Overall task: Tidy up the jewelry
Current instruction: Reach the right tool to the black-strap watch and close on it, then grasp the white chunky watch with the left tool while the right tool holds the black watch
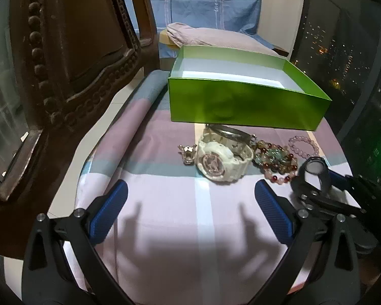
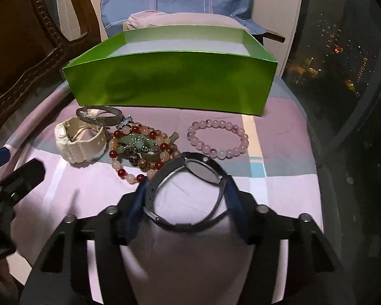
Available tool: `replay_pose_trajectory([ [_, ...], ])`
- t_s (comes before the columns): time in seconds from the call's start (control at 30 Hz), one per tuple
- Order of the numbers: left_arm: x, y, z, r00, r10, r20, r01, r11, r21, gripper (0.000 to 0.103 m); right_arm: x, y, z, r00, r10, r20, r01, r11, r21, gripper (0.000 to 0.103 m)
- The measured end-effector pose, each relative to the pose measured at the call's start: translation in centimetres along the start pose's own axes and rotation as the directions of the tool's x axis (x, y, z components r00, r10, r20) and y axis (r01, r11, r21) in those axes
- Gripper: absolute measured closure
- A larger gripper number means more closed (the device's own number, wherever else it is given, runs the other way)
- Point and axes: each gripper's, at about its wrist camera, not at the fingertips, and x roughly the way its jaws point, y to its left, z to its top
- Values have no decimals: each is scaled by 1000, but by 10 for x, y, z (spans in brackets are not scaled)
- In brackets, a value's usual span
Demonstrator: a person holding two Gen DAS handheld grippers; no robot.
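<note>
A black watch (image 2: pixel 203 170) stands on edge on the striped cloth, and my right gripper (image 2: pixel 186 190) is shut on its strap, a blue pad pressing each side. The same watch (image 1: pixel 315 166) shows at the right of the left wrist view. Left of it lie a tangle of mixed bead bracelets (image 2: pixel 139 150), a white watch (image 2: pixel 78 142) and a silver bangle (image 2: pixel 99 117). A pink bead bracelet (image 2: pixel 216 122) lies apart on the right. The open green box (image 2: pixel 170 84) stands behind them. My left gripper (image 1: pixel 190 203) hangs open over bare cloth, short of the white watch (image 1: pixel 221 160).
A small silver trinket (image 1: pixel 188 153) lies left of the white watch. A carved wooden chair (image 1: pixel 63 63) stands close on the left. A pink pillow (image 1: pixel 216 36) lies behind the box. A dark window (image 2: pixel 343 63) runs along the right, past the cloth's edge.
</note>
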Motion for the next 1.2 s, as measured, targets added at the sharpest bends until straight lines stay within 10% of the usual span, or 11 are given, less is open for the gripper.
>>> replay_pose_trajectory([
  [0.6,37,-34,19,1000,12,-25,-11,998,64,4,-36,-48,-15,995,88,48,-91,993,69,61],
  [0.87,62,-38,20,996,-15,-91,21,998,66,40,-37,-56,-17,994,97,40,-100,992,74,61],
  [1.2,39,-32,10,985,-129,-113,142,983,117,42,-38,-57,-16,993,111,44,-113,991,71,60],
])
